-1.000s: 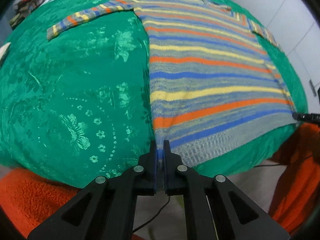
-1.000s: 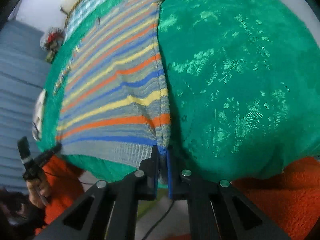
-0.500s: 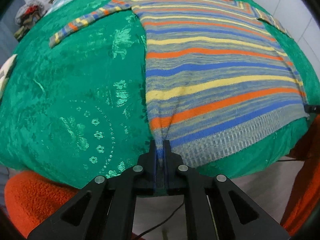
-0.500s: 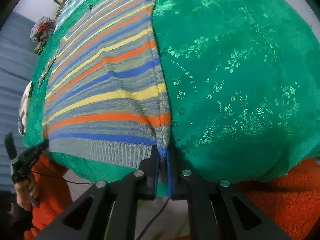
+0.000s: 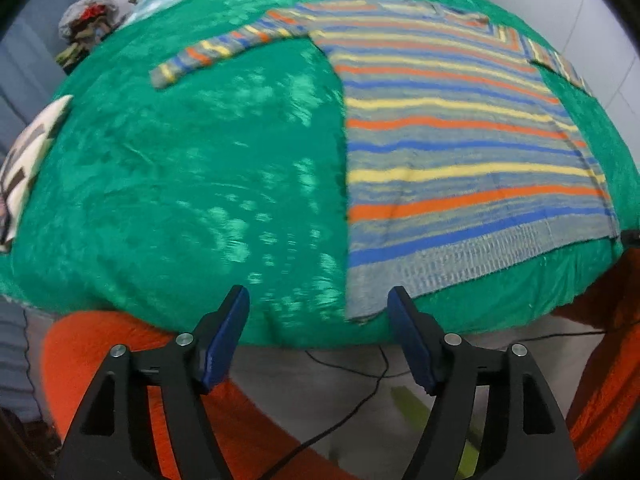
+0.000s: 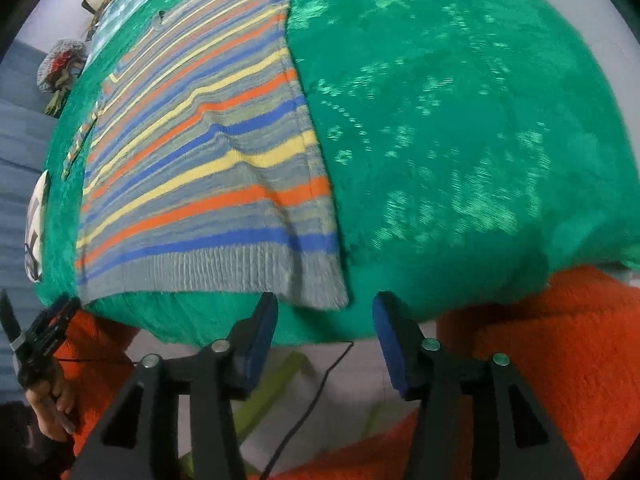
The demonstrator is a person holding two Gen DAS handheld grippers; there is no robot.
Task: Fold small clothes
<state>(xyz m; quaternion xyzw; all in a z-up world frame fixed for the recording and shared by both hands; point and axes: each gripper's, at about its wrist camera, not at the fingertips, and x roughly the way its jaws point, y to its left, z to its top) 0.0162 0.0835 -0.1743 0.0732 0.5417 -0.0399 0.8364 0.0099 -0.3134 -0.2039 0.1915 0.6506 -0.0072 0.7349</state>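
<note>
A striped knit sweater [image 5: 452, 152] in grey, blue, orange and yellow lies flat on a green patterned cloth [image 5: 180, 184], sleeves spread out at the far end. Its ribbed hem hangs at the near edge. My left gripper [image 5: 318, 304] is open and empty, just in front of the hem's left corner. In the right wrist view the sweater [image 6: 208, 168] lies left of centre. My right gripper [image 6: 324, 312] is open and empty, just in front of the hem's right corner [image 6: 320, 292]. The left gripper also shows in the right wrist view [image 6: 44, 328] at the far left.
The green cloth [image 6: 460, 140] covers a rounded surface over an orange blanket [image 5: 100, 352]. A black cable [image 5: 352, 400] runs across the floor below. A bundle of clothes [image 5: 86, 20] sits at the far left; a white printed item [image 5: 24, 168] lies at the left edge.
Both grippers were shut on the sweater's hem corners and have now opened and let go. The hem has dropped flat onto the cloth edge, and both grippers have drawn back slightly.
</note>
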